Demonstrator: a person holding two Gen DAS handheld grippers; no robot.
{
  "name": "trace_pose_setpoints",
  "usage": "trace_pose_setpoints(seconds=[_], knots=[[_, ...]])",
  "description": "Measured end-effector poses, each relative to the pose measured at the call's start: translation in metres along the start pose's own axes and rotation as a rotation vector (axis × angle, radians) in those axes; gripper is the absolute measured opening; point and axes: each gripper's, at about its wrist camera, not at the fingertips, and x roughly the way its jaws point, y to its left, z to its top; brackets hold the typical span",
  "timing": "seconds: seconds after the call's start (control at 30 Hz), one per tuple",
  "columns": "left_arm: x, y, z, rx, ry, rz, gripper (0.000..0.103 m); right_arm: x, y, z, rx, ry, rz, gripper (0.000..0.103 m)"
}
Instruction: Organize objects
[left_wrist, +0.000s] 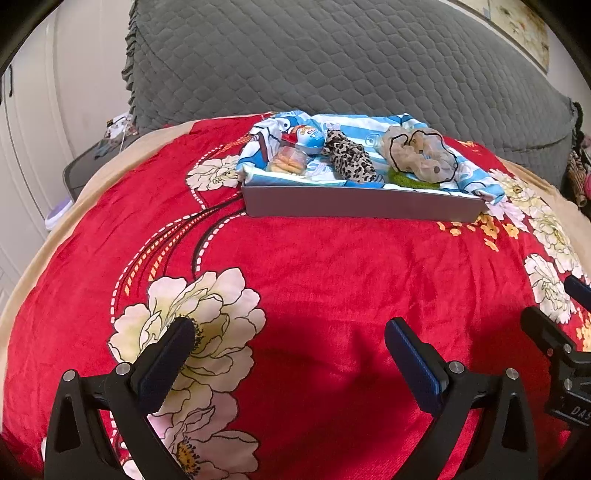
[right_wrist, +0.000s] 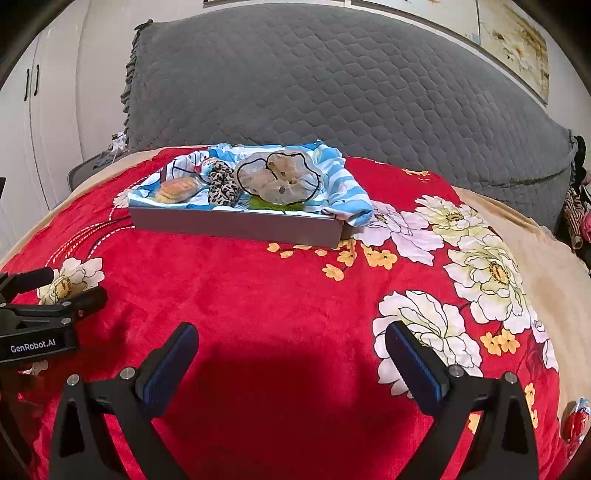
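A grey box (left_wrist: 362, 202) (right_wrist: 236, 224) lined with a blue-striped cloth (left_wrist: 354, 123) (right_wrist: 343, 188) sits on the red floral blanket, ahead of both grippers. Inside lie a wrapped snack (left_wrist: 289, 162) (right_wrist: 176, 189), an egg-shaped toy (left_wrist: 308, 137) (right_wrist: 210, 162), a leopard scrunchie (left_wrist: 347, 157) (right_wrist: 221, 186), a beige sheer scrunchie (left_wrist: 419, 153) (right_wrist: 282, 177) and a green scrunchie (left_wrist: 408, 180) (right_wrist: 273, 205). My left gripper (left_wrist: 290, 332) is open and empty above the blanket. My right gripper (right_wrist: 291, 336) is open and empty too.
A grey quilted headboard cushion (left_wrist: 332, 55) (right_wrist: 332, 81) rises behind the box. White wardrobe doors (right_wrist: 40, 110) stand at the left. The left gripper's body shows at the left of the right wrist view (right_wrist: 33, 332). A small red item (right_wrist: 574, 421) lies at the blanket's right edge.
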Motion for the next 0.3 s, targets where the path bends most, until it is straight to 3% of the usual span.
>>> trace_pose_setpoints(seconds=[0.3], knots=[[-0.0026, 0.0003, 0.0005, -0.006, -0.012, 0.0, 0.102, 0.0019, -0.0037, -0.0004, 0.018, 0.012, -0.005, 0.102]])
